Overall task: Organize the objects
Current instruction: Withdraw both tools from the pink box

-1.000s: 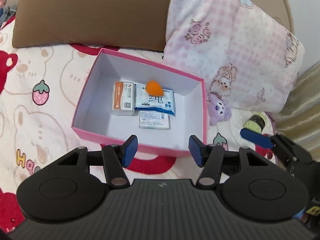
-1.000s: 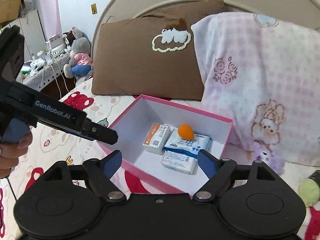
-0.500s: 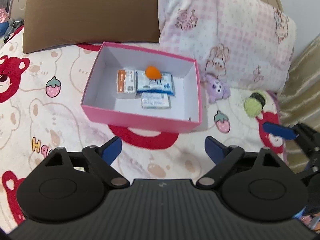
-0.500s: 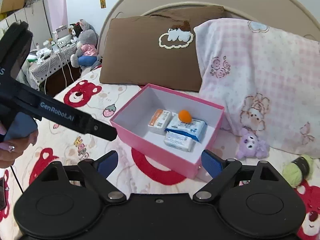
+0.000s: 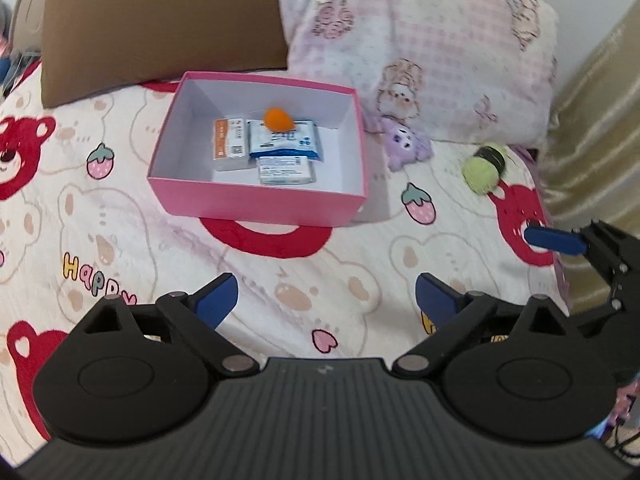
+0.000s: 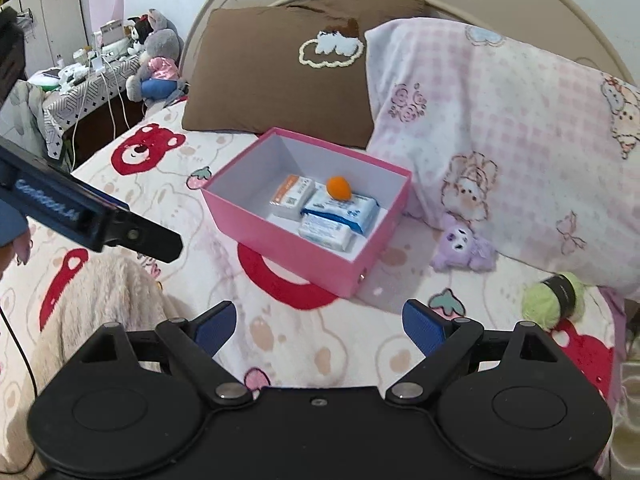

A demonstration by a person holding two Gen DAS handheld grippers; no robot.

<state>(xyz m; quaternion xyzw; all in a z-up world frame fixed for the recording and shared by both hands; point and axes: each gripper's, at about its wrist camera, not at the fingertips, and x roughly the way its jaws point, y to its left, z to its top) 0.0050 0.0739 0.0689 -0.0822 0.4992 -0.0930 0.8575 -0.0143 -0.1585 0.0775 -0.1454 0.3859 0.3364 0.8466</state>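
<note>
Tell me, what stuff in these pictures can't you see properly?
- Printing on the packets in the pink box: too small, both views.
- Green yarn ball: its label is unreadable.
- Cluttered side table, right wrist view: items too small.
- Hand: cut off by the left edge.

Ahead of my left gripper's fingers (image 5: 218,300) the box (image 5: 256,202) is sitting on the bedspread (image 5: 120,216). Inside it, the packets (image 5: 284,142) are lying side by side, with the ball (image 5: 278,119) resting on the middle one. Beyond the box the pillows (image 5: 160,28) are leaning. Off to the fingers' right I'm seeing the plush toy (image 5: 406,146), then the yarn ball (image 5: 482,166).
</note>
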